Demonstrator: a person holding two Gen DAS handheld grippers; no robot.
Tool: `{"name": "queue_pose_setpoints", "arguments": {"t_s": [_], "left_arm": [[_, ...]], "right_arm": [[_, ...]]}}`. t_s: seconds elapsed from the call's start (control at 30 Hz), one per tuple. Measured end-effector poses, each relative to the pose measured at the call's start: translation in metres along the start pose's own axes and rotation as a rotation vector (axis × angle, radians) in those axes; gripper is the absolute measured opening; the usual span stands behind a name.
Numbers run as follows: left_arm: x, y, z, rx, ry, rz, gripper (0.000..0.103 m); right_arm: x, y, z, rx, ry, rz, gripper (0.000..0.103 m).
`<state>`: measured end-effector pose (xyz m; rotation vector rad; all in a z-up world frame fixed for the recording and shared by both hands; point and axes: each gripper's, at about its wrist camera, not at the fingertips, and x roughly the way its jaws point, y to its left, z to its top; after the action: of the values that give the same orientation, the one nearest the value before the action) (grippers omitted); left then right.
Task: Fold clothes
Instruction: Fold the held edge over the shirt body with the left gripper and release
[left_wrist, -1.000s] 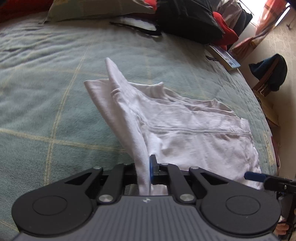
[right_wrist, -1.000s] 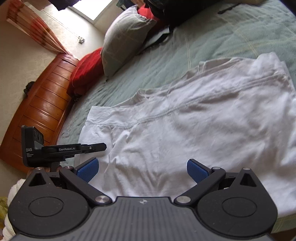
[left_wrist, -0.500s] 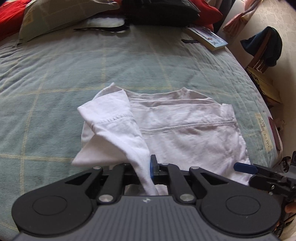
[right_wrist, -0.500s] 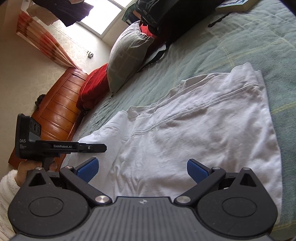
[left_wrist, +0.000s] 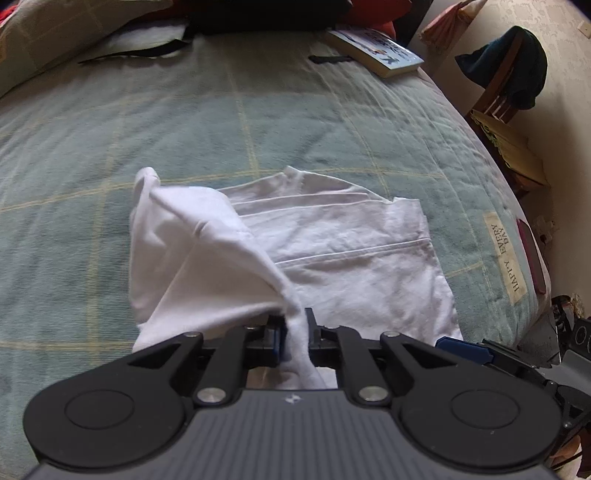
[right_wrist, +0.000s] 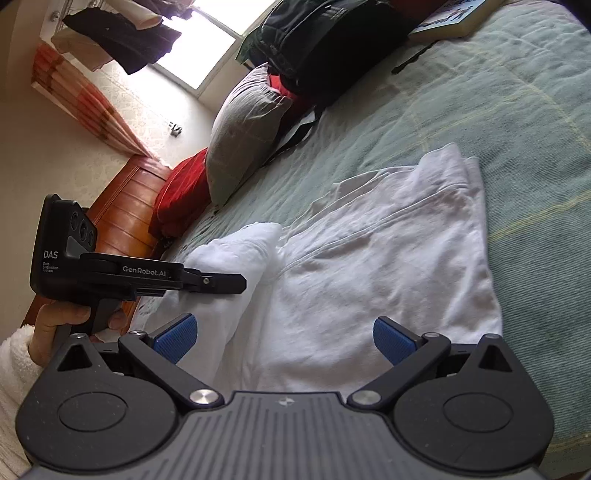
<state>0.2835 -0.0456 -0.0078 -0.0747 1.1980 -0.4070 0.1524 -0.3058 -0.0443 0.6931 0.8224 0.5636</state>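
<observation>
A white shirt lies flat on the green quilted bedspread. My left gripper pinches a bunch of its cloth, and the lifted flap drapes over the shirt's left part. Its jaws are opening, with the cloth still between the pads. In the right wrist view the same shirt spreads ahead, and the left gripper, held by a hand in a white fleecy sleeve, hangs over its left side. My right gripper stands open just above the shirt's near edge with nothing in it.
A book and a black bag sit at the bed's far end beside a grey pillow and red cushion. A wooden chair with a dark garment stands beyond the bed's right edge. Bare quilt surrounds the shirt.
The left gripper has carried the lifted flap across and over the shirt's body. The right gripper has shifted a little along the near edge and stays open.
</observation>
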Motion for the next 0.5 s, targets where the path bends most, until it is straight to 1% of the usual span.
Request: {"name": "queue_pose_setpoints", "arguments": {"t_s": [0.2,0.23,0.27,0.3,0.33,0.37,0.4,0.43,0.5], "left_arm": [[0.036,-0.001,-0.005,-0.056,0.029,-0.029,0.013],[0.041,0.0,-0.007,-0.065,0.029,-0.037,0.016],[0.043,0.0,-0.008,-0.071,0.023,-0.049,0.018],[0.044,0.001,-0.01,-0.076,0.014,-0.062,0.022],[0.045,0.002,-0.011,-0.082,0.005,-0.075,0.031],[0.043,0.002,-0.013,-0.081,-0.003,-0.094,0.035],[0.04,0.001,-0.015,-0.08,-0.012,-0.115,0.041],[0.037,0.001,-0.016,-0.078,-0.021,-0.135,0.045],[0.027,-0.001,-0.021,-0.068,-0.027,-0.186,0.048]], "right_arm": [[-0.004,-0.012,0.0,0.025,-0.013,-0.027,0.103],[-0.005,-0.013,0.0,0.027,-0.016,-0.032,0.103],[-0.006,-0.015,0.001,0.03,-0.019,-0.036,0.103],[-0.007,-0.017,0.001,0.032,-0.022,-0.041,0.103],[-0.009,-0.018,0.001,0.034,-0.025,-0.045,0.103],[-0.01,-0.02,0.002,0.036,-0.028,-0.05,0.103],[-0.011,-0.021,0.002,0.036,-0.032,-0.054,0.103],[-0.012,-0.021,0.003,0.036,-0.035,-0.058,0.103],[-0.014,-0.023,0.004,0.037,-0.042,-0.066,0.103]]}}
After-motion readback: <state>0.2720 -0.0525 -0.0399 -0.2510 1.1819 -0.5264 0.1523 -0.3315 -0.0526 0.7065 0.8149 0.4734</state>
